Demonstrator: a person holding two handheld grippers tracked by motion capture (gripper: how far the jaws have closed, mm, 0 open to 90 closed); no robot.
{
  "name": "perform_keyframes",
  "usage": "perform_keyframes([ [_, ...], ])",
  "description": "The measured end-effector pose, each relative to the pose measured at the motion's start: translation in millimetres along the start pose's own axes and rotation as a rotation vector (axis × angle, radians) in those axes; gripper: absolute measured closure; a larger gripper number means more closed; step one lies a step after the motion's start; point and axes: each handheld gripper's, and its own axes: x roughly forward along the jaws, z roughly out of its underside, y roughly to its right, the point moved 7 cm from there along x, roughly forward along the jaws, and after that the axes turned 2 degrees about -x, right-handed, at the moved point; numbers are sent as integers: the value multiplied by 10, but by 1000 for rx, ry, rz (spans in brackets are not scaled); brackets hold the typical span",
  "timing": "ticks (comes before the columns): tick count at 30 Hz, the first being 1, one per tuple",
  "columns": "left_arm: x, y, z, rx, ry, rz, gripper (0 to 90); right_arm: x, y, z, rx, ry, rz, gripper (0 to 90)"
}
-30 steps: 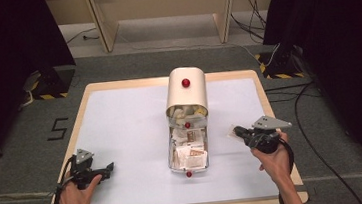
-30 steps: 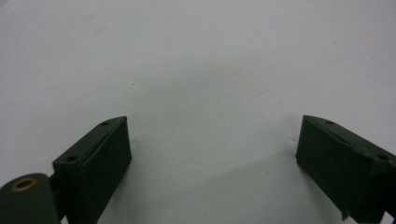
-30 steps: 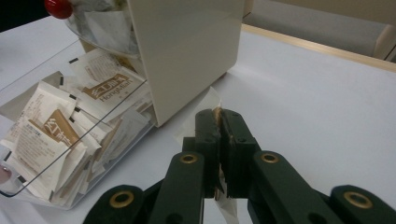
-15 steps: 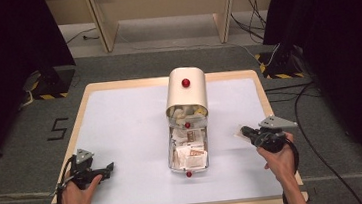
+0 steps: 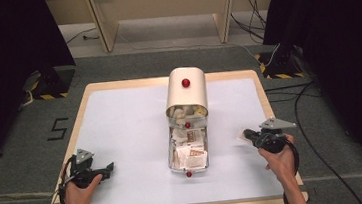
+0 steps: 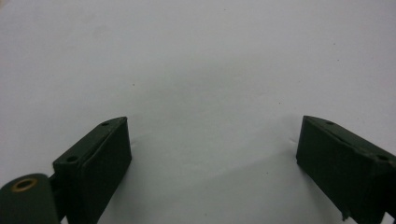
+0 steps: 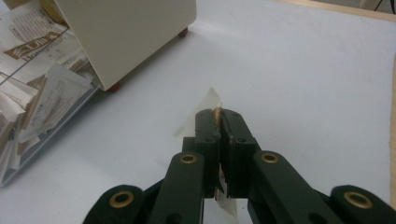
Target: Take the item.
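Thin sachet (image 7: 208,108) pinched only by its edge between the pressed-together fingers of the right gripper (image 7: 219,114), low over the tabletop (image 5: 120,123) right of the open box (image 5: 189,154), liable to slip or tear; left gripper (image 6: 212,154) spread, idle.

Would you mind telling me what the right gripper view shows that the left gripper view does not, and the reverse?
Right gripper view alone: the right tongs shut on a small paper packet, the cream bread-bin-style box, and its clear tray of sachets. Left gripper view alone: the left tongs, jaws wide apart with nothing between them. Both share the white table surface.
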Motion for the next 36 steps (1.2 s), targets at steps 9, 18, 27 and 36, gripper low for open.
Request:
perform_keyframes([
  [9,0,-1,0,-1,1,2,93,39,44,58,13,-20,4,864],
  [18,0,-1,0,-4,2,2,93,103,48,135,21,-50,-11,862],
  [27,0,0,1,-3,3,3,91,150,59,191,38,-71,-10,860],
  [36,1,0,1,-3,2,2,90,174,143,228,42,-76,17,840],
])
